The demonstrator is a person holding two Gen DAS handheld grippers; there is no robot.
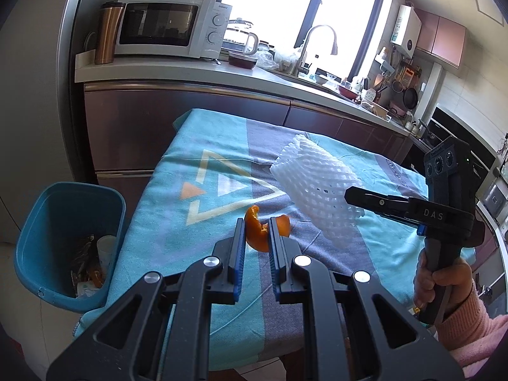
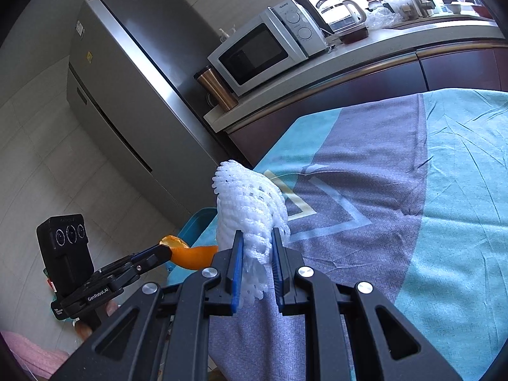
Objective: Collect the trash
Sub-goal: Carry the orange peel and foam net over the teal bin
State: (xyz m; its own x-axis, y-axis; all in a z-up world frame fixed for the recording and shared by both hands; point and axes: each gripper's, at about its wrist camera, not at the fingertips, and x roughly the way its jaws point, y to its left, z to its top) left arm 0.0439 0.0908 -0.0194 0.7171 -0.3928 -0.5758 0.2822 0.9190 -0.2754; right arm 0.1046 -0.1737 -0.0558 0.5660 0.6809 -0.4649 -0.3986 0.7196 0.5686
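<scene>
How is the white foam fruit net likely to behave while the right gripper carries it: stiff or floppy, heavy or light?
Probably soft and squashy: the foam net bunches where the right gripper pinches it. Likely very light, since its open mesh stands out past the fingers without much sag. It may spring back once released, so it could bounce off the blue bin.

Left gripper and right gripper — both clamped, each held aloft in a hand
</scene>
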